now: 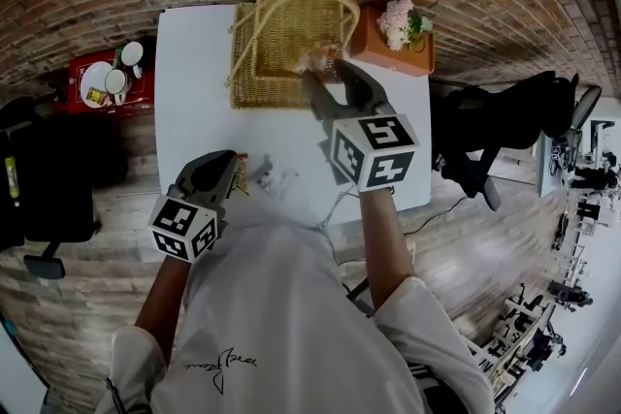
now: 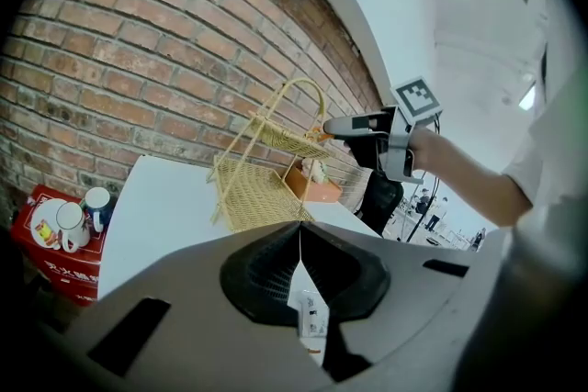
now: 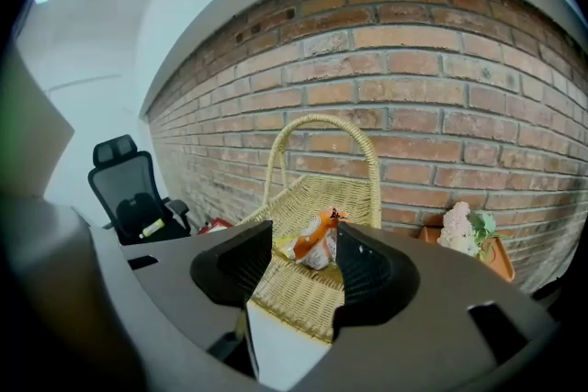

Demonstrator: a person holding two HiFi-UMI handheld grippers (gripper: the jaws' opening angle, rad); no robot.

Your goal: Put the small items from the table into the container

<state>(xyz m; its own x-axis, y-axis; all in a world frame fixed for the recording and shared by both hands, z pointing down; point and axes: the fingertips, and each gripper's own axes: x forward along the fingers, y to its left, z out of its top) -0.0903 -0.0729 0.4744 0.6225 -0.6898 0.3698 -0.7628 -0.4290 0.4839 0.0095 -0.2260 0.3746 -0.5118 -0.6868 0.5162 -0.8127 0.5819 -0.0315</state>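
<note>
Your white tabletop point(image 1: 194, 63) stands against a brick wall, and the wicker basket point(image 1: 281, 63) sits at its far edge with its handle up. An orange planter point(image 1: 393, 48) with flowers is just beside the basket on the right. A red box point(image 1: 107, 82) carrying cups stands off the tabletop's left side.

Your right gripper point(image 3: 303, 266) reaches over the basket's near edge. Its jaws stand apart and press on nothing. An orange packet point(image 3: 315, 243) lies in the basket just past the tips, close by the right-hand jaw.

Your left gripper point(image 2: 301, 239) is low over the near part of the tabletop, well apart from the basket. Its jaws are closed on a thin white sachet point(image 2: 310, 317), held edge-on between them. A few small items point(image 1: 272, 179) lie on the tabletop just beside that gripper, toward the middle
</note>
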